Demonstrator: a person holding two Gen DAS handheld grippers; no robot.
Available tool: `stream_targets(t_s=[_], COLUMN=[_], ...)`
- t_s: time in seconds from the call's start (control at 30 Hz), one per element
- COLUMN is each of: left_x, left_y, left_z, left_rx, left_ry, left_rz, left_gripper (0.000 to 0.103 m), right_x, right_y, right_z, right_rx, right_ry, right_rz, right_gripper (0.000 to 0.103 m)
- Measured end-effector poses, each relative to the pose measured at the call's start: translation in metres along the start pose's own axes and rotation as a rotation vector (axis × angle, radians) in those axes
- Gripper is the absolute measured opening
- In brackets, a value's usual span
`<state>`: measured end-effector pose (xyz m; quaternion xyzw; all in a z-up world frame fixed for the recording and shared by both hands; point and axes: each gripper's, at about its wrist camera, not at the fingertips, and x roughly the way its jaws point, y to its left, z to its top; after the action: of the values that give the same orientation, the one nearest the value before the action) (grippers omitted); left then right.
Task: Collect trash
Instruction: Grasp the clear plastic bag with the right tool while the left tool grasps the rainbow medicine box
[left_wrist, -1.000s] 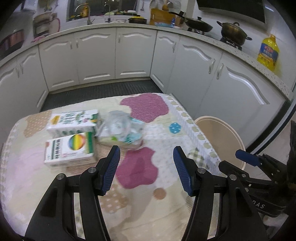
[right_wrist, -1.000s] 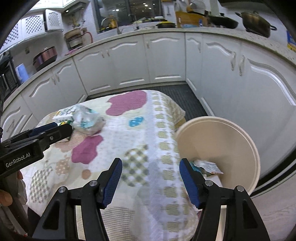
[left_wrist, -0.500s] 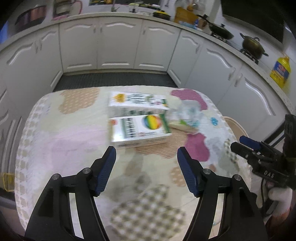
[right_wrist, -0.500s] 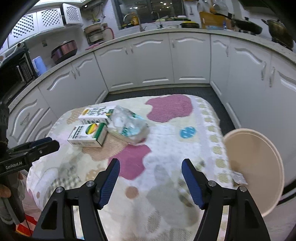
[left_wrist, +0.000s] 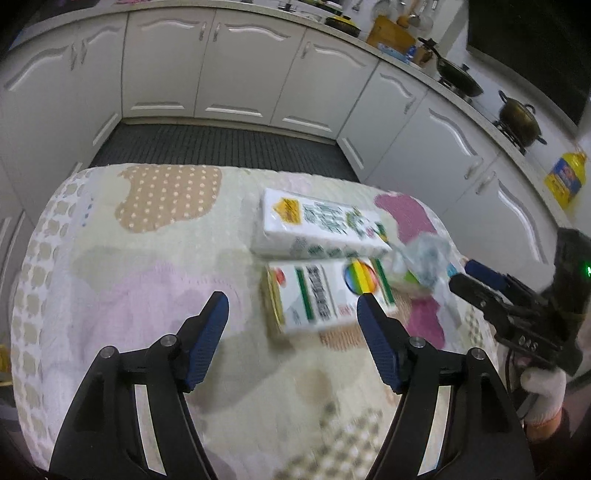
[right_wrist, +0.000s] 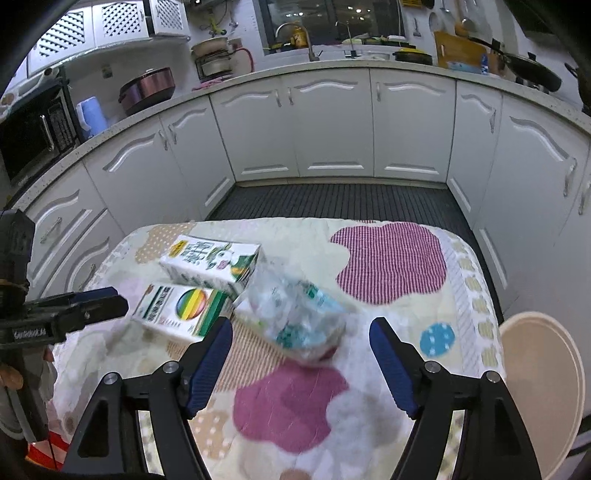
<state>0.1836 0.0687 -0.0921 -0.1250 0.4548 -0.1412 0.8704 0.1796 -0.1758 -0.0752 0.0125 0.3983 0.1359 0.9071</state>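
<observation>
LEFT WRIST VIEW
Left claw (left_wrist: 291, 314): jaws have just been opening; they stand apart with nothing between the pads.
Trash position: rainbow box (left_wrist: 325, 295) lies just ahead of the right-hand pad; long white box (left_wrist: 317, 229) lies beyond it, touching; crumpled plastic bag (left_wrist: 424, 262) sits at their right end, all on the desk (left_wrist: 147, 266).
Risk: the two boxes touch, so a closing pad is likely to shove the long white box or catch both.
Writing: print on both boxes is blurred, unreadable.

RIGHT WRIST VIEW
Right claw (right_wrist: 301, 354): jaws have just been opening; empty, with the crumpled plastic bag (right_wrist: 299, 314) just ahead between the pad lines.
Bin (right_wrist: 543, 387): beige, beside the desk edge at right.
Risk: slack film may slip from the pads or snag the rainbow box (right_wrist: 181, 310); a release short of the rim drops it on the floor.
Writing: left claw (right_wrist: 92, 306) body lettering, too blurred to read.
</observation>
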Motion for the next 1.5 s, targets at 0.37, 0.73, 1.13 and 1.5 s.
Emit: stream_targets(t_s=[0.37, 0.73, 1.13, 1.5], left_x=[0.041, 0.044, 0.011, 0.036], left_y=[0.027, -0.01, -0.048, -0.081], left_z=[0.025, -0.002, -0.037, -0.019], left_rx=[-0.045, 0.092, 0.251, 0.541], left_ry=[0.04, 0.154, 0.18, 0.112], left_rz=[-0.035, -0.204, -0.26, -0.004], left_gripper=[0.071, 0.071, 0.071, 0.072], right_x=[0.036, 0.006, -0.036, -0.041], right_y=[-0.012, -0.024, -0.04, -0.037], right_z=[0.013, -0.002, -0.032, -0.047], right_rx=[-0.016, -0.002, 0.021, 0.04], right_ry=[0.047, 0.011, 0.005, 0.013], right_rz=[0.05, 0.097, 0.084, 0.099], right_gripper=[0.07, 0.025, 0.025, 0.025])
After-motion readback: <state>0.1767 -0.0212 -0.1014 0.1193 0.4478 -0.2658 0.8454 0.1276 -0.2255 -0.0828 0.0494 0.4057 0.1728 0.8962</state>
